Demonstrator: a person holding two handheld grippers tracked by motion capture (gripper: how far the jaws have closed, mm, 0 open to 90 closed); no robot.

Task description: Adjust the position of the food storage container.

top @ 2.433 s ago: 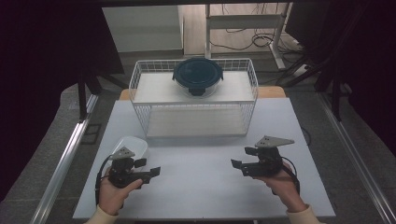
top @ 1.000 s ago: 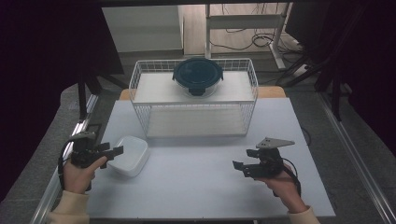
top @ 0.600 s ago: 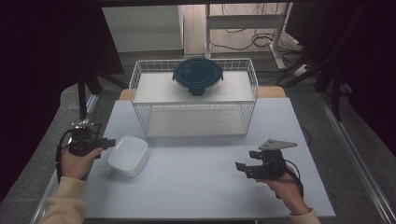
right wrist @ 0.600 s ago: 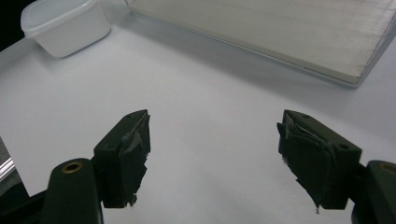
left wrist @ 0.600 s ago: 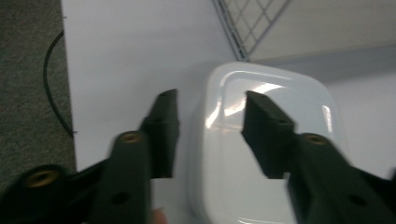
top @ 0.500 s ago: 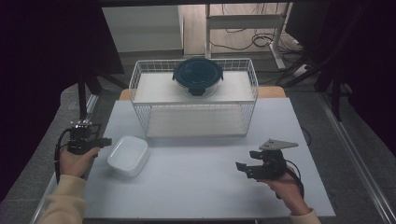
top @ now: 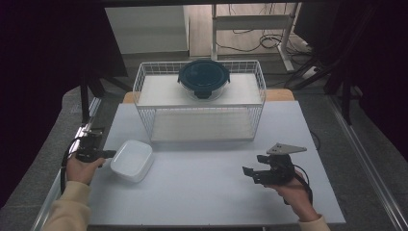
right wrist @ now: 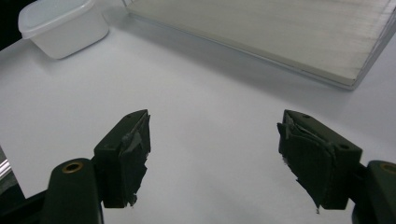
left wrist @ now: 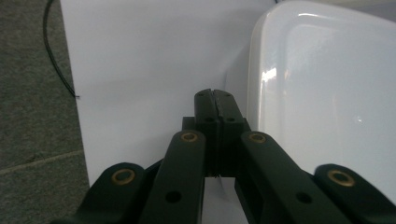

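A white rectangular plastic container (top: pixel 132 160) lies on the white table (top: pixel 202 192) near its left edge. It is also in the left gripper view (left wrist: pixel 327 93) and far off in the right gripper view (right wrist: pixel 63 25). My left gripper (top: pixel 109 154) lies low just left of the container's rim. Its jaws have just been closing and are now shut (left wrist: pixel 215 95) with nothing between them, right beside the container's wall. My right gripper (top: pixel 251 173) hovers over the front right of the table, open and holding nothing (right wrist: pixel 215 154).
A white wire rack (top: pixel 199 103) stands at the back middle of the table, its lower shelf (right wrist: pixel 261 32) near the tabletop. A round container with a dark teal lid (top: pixel 203 77) sits on its top shelf. The table's left edge (left wrist: pixel 77 121) runs close beside the left gripper.
The left hand swung from the table's front to the left edge and sank beside the container, and its jaws closed. The container settled on the table. The right hand stayed put.
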